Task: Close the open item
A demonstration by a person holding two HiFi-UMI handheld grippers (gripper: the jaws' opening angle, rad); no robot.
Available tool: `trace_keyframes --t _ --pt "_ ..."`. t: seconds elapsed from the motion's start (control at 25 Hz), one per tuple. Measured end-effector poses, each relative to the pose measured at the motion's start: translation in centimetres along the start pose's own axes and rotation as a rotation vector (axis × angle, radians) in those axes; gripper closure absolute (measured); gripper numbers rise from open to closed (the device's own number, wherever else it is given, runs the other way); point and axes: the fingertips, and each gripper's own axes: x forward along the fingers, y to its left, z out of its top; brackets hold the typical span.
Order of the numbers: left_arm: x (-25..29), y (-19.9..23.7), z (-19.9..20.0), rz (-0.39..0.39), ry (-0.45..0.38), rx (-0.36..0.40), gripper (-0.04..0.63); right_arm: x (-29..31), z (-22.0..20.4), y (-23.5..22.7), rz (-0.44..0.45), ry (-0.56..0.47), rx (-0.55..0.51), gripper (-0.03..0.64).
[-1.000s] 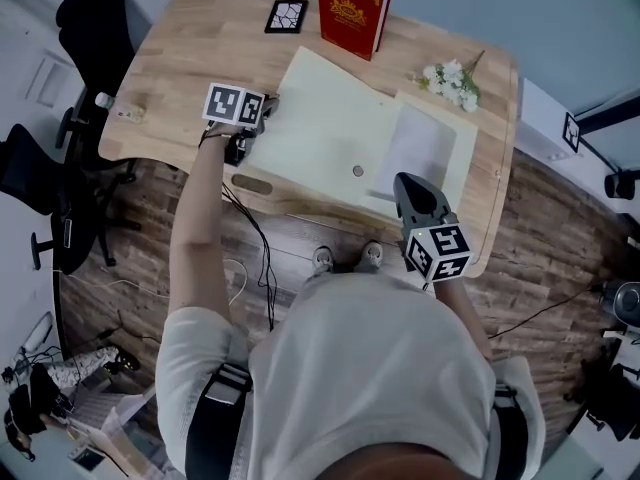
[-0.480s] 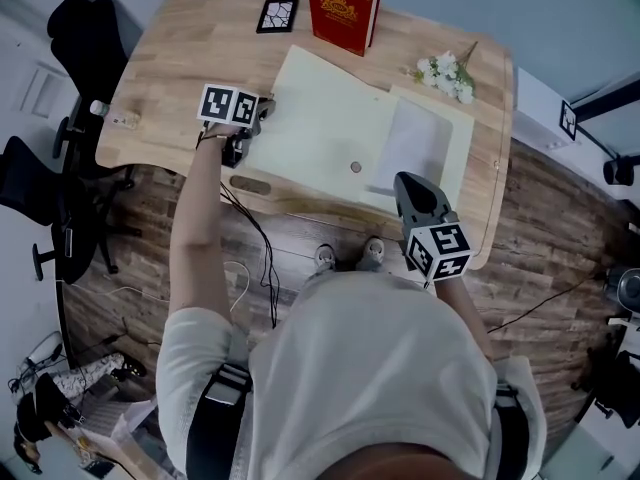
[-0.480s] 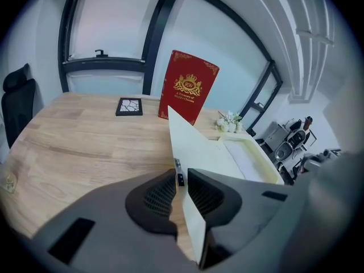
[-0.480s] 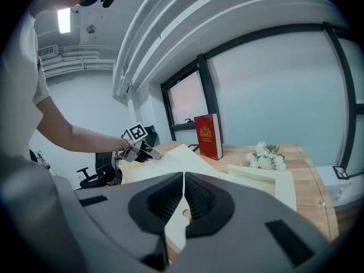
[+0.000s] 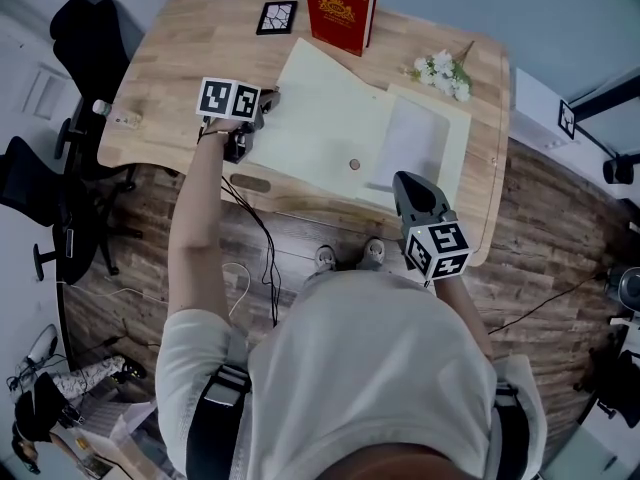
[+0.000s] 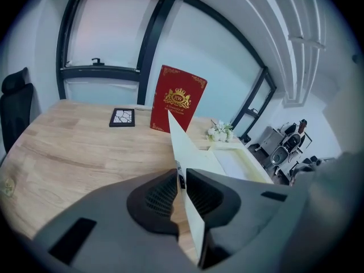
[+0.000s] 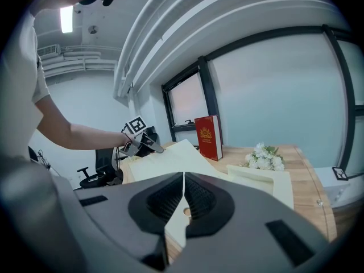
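A cream-coloured shallow box (image 5: 458,158) was laid open in the middle of the light wooden table (image 5: 170,68), its flat cream lid (image 5: 320,118) tilted up off the tabletop at its left edge. That edge was clamped between the jaws of the left gripper (image 5: 262,108), which had just been closing onto it. The right gripper (image 5: 405,181) was held over the table's front edge, just before the box, its jaws pressed together on nothing. A red hardcover book (image 5: 340,10) was stood upright behind the box, and a bunch of white flowers (image 5: 440,73) was laid to the book's right.
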Motion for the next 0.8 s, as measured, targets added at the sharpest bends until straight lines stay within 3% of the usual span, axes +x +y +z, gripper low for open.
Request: trace_keyframes --t 0.44,0.8 --pt "-1.2 -4.2 2.6 0.017 -0.052 0.085 0.535 -1.5 0.3 -0.2 0.004 -0.031 0.001 0.597" --pt "-1.9 -9.1 4.6 -0.015 -0.085 0.132 0.540 -2.9 -0.1 -0.9 0.010 -0.049 0.011 0.597"
